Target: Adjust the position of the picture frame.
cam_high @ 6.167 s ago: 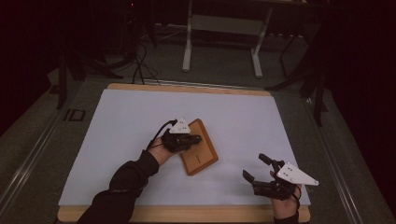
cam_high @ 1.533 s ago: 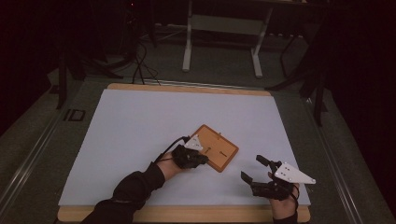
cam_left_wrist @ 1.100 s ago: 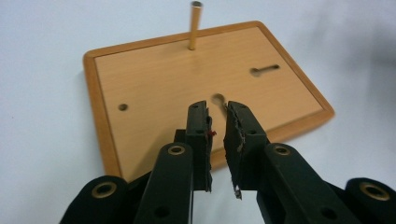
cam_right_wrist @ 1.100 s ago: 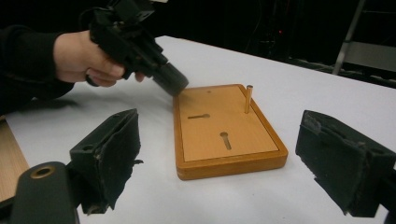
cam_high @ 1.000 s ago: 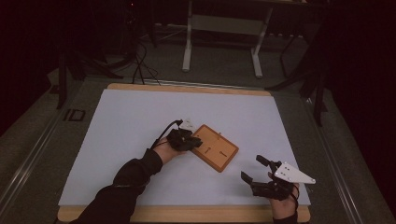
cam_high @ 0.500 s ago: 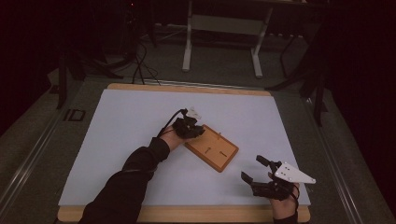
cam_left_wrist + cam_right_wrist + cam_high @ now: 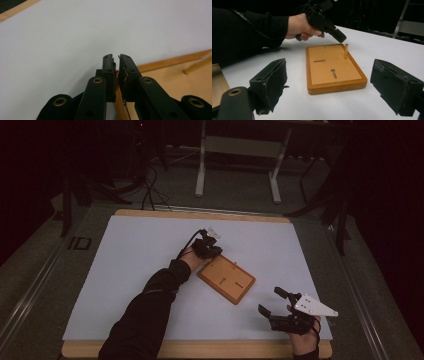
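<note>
Now, flat orange-brown wooden board (image 7: 334, 68), raised rim, one upright peg (image 7: 346, 51), left gripper (image 7: 337, 36) nearly shut, empty, right gripper (image 7: 272, 304) wide open, empty.

Dim high view, dark surroundings at top and sides, evenly lit pale table (image 7: 125, 270) at centre, soft shadows, slightly grainy close views, blurred near jaws at bottom.

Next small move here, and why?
Probably move the right gripper toward the peg. Its jaws are open and face the board, the peg stands upright in it, and the left gripper is clamped on its rim.
</note>
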### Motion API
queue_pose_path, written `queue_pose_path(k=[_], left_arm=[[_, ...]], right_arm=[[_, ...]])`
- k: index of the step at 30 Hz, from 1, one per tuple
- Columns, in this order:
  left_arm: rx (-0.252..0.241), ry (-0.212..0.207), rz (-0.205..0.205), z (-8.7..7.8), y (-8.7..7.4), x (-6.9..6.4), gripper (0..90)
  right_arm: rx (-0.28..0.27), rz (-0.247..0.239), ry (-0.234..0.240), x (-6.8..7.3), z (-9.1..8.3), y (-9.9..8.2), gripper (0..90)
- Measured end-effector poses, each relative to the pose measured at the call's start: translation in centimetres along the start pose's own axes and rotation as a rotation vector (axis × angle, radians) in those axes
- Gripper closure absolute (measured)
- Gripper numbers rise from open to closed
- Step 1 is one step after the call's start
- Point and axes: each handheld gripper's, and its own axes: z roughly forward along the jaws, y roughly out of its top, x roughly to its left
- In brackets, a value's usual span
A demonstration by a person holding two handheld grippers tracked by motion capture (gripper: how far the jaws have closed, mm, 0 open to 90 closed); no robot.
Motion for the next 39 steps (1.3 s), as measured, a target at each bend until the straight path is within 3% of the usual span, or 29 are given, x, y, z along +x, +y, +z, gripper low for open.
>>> queue_pose_path(k=[10,16,27,39], left_arm=[[0.044,0.019,0.033,1.8,0.6,0.2,83.4],[0.051,0.029,0.047,1.9,0.6,0.2,83.4],[0.083,0.011,0.062,1.4,0.8,0.2,88.0],[0.106,0.026,0.077,1.7,0.8,0.0,88.9]], right_arm=[[0.004,0.005,0.003,0.0,0.1,-0.1,13.3],[0.003,0.004,0.004,-0.1,0.1,-0.1,13.3],[0.010,0.007,0.004,0.0,0.2,-0.1,13.4],[0.009,0.009,0.003,-0.1,0.2,-0.2,13.3]])
